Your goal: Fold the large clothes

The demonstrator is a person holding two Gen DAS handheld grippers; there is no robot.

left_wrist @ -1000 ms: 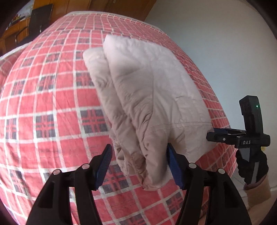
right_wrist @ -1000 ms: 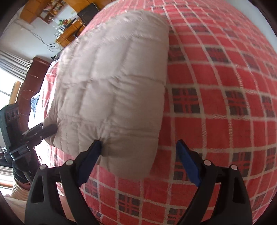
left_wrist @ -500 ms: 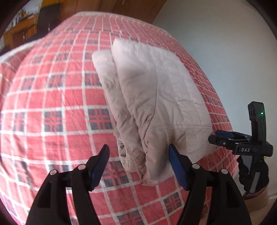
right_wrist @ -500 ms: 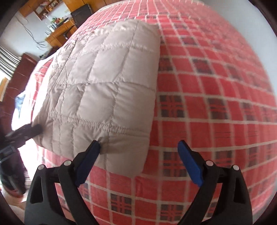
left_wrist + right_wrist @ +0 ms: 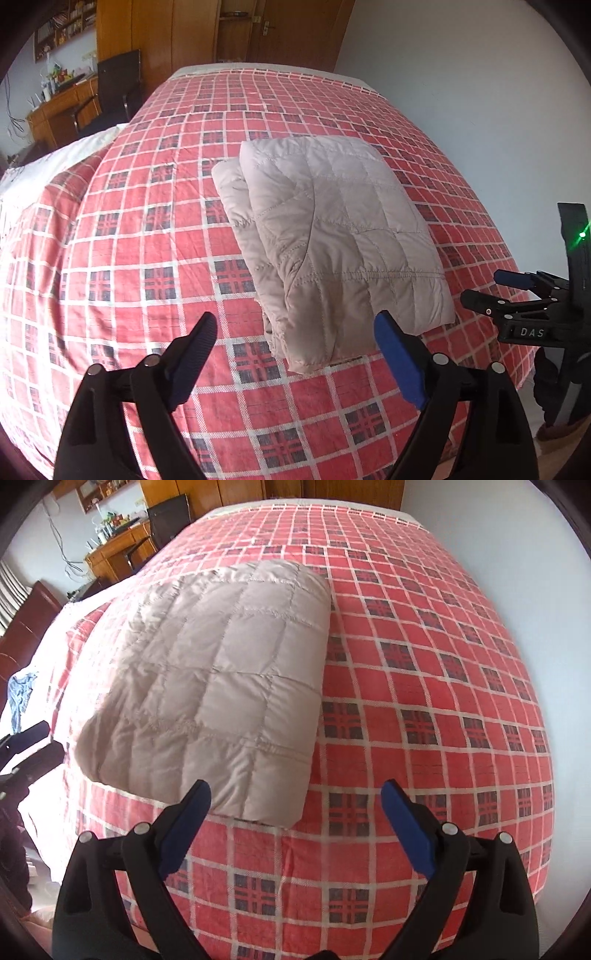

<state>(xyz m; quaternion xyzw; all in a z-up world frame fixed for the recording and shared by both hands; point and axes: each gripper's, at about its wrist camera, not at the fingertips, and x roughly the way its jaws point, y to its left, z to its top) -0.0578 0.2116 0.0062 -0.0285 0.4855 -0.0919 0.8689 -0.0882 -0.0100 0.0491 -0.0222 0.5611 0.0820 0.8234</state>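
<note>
A beige quilted jacket (image 5: 332,240) lies folded into a thick rectangle on the red plaid bedspread (image 5: 147,229), near the bed's front edge. My left gripper (image 5: 295,332) hovers open just short of the jacket's near corner, nothing between its blue pads. In the right wrist view the same folded jacket (image 5: 218,686) lies left of centre, and my right gripper (image 5: 295,801) stands open in front of its near edge, holding nothing. The right gripper (image 5: 517,295) also shows at the right side of the left wrist view, off the bed's corner.
A white wall (image 5: 480,92) runs along the bed's right side. A wooden desk (image 5: 59,114) with a black chair (image 5: 118,85) and wooden wardrobe doors (image 5: 258,33) stand beyond the bed. White sheet (image 5: 48,657) and a blue cloth (image 5: 20,698) lie at the left.
Both grippers have pulled back and up from the folded jacket, which now appears smaller and whole. The jacket has stayed where it lay.
</note>
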